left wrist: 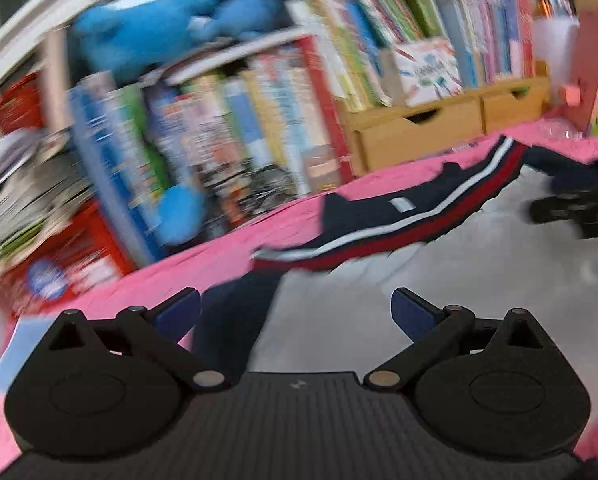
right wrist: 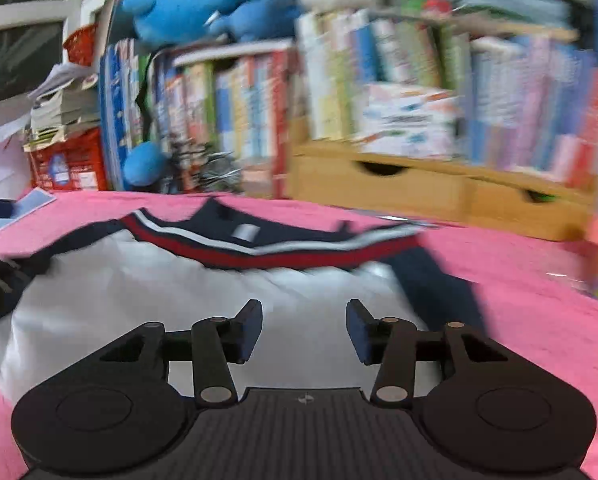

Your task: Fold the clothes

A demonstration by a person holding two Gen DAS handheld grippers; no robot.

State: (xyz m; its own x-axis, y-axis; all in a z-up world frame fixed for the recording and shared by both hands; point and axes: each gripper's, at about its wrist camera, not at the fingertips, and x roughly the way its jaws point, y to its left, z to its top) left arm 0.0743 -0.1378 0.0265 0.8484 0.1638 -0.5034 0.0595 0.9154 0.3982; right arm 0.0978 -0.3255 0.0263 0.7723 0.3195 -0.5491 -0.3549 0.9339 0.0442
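Observation:
A white shirt with navy sleeves and a red, white and navy striped collar (left wrist: 403,224) lies flat on the pink cloth (left wrist: 227,252). My left gripper (left wrist: 295,312) hovers open over the shirt's left sleeve and white body, nothing between its fingers. In the right wrist view the same shirt (right wrist: 187,300) spreads out below, collar (right wrist: 267,248) toward the shelves. My right gripper (right wrist: 303,326) is open above the white chest area, holding nothing. The right gripper (left wrist: 579,208) shows as a dark shape at the right edge of the left wrist view. Both views are motion-blurred.
Behind the cloth stand shelves packed with books (right wrist: 339,100) over wooden drawers (right wrist: 419,192). Blue plush toys (left wrist: 171,24) sit on top. A stack of papers and a red box (right wrist: 67,160) are at the left. A blue-white card (right wrist: 23,208) lies on the pink cloth.

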